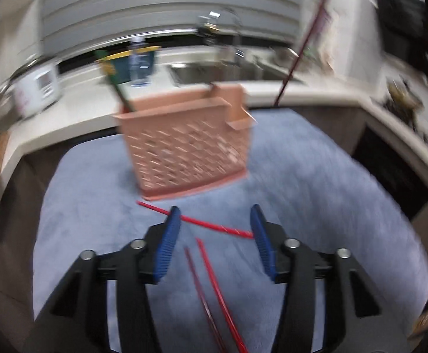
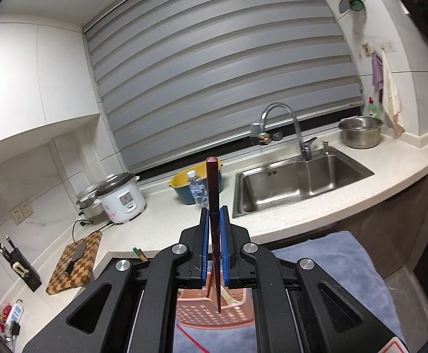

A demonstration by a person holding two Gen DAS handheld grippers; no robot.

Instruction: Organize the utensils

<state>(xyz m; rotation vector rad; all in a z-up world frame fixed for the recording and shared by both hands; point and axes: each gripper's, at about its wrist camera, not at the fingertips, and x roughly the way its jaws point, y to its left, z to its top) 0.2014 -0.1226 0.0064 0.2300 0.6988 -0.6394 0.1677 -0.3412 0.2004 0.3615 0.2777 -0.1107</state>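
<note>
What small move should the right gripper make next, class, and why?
Probably lower it a little, then open. The right gripper is shut on a dark red chopstick held upright, whose lower tip hangs above the pink basket, apparently not yet inside.

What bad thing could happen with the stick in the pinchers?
The right gripper pinches one dark red chopstick upright above the pink utensil basket. Its tip could miss a compartment or poke through the basket's holes. The left gripper, open, hovers over loose red chopsticks on the blue towel and might knock them.
</note>
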